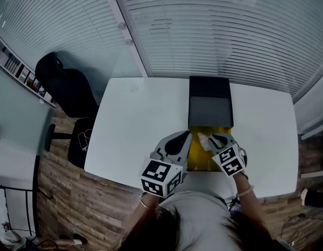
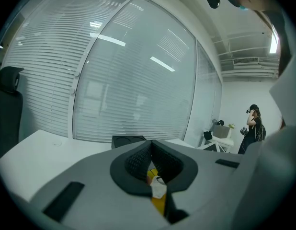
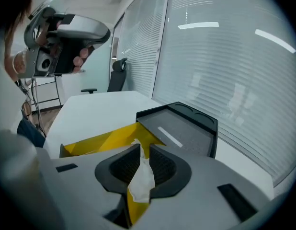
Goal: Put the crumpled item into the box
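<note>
The crumpled item (image 1: 203, 141) is a scrap of white paper, pinched between the pads of my right gripper (image 1: 209, 138), which is shut on it. In the right gripper view the paper (image 3: 141, 177) hangs in the right gripper (image 3: 142, 150) just over the box's yellow inside (image 3: 97, 140). The box (image 1: 199, 153) lies open at the table's near edge. Its black lid (image 1: 209, 87), lined with grey foam, is folded back behind it. My left gripper (image 1: 186, 136) is at the box's left edge, jaws together (image 2: 150, 145). Yellow and a white bit (image 2: 158, 191) show below its pads.
The white table (image 1: 135, 119) stands against blinded glass walls. A black office chair (image 1: 65, 85) is off the table's left end. A person (image 2: 253, 123) stands far off in the room beside another desk.
</note>
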{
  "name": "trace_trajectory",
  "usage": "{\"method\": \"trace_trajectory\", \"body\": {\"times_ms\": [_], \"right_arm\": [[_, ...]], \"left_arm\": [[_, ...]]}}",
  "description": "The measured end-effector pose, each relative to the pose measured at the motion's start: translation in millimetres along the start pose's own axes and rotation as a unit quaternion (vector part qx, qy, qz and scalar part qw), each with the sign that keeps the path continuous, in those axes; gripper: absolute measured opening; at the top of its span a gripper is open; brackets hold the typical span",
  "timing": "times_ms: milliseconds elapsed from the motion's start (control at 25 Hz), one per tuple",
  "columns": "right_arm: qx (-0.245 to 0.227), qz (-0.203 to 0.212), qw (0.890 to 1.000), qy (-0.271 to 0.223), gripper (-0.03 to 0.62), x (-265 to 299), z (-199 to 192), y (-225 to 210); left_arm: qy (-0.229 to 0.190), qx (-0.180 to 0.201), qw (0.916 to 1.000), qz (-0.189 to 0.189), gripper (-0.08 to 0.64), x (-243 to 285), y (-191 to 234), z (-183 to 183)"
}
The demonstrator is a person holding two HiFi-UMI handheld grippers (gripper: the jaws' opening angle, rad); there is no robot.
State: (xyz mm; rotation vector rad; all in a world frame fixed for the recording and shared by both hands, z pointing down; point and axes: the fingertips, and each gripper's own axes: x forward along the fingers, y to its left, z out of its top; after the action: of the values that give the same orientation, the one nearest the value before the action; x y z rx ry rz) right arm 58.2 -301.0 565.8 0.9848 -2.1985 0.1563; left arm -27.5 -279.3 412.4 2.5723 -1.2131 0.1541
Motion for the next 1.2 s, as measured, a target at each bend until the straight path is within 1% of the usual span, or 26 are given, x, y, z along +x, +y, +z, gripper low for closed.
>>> {"method": "trace_trajectory", "body": {"times_ms": [120, 360, 560, 880, 1200], "right_arm": [[0.027, -0.009, 0.999, -0.018, 0.078, -5, 9, -2], [0.059, -0.025, 0.996, -0.056, 0.067, -18, 26, -7], [0.086, -0.041, 0.991, -0.097, 0.055, -37, 44, -13], [0.114, -0.055, 0.981, -0.148, 0.034, -64, 67, -20], [0.125, -0.070, 0.971, -0.192, 0.028, -85, 85, -24]], "left_arm": [[-0.001, 0.001, 1.0000, 0.001, 0.017, -1, 1, 0], [-0.001, 0.003, 1.0000, 0.004, 0.017, -1, 4, 1], [-0.004, 0.005, 1.0000, 0.008, 0.017, -2, 5, 2], [-0.003, 0.007, 0.9999, 0.010, 0.017, -4, 7, 1], [-0.007, 0.014, 0.9998, 0.012, 0.017, -3, 8, 3]]}}
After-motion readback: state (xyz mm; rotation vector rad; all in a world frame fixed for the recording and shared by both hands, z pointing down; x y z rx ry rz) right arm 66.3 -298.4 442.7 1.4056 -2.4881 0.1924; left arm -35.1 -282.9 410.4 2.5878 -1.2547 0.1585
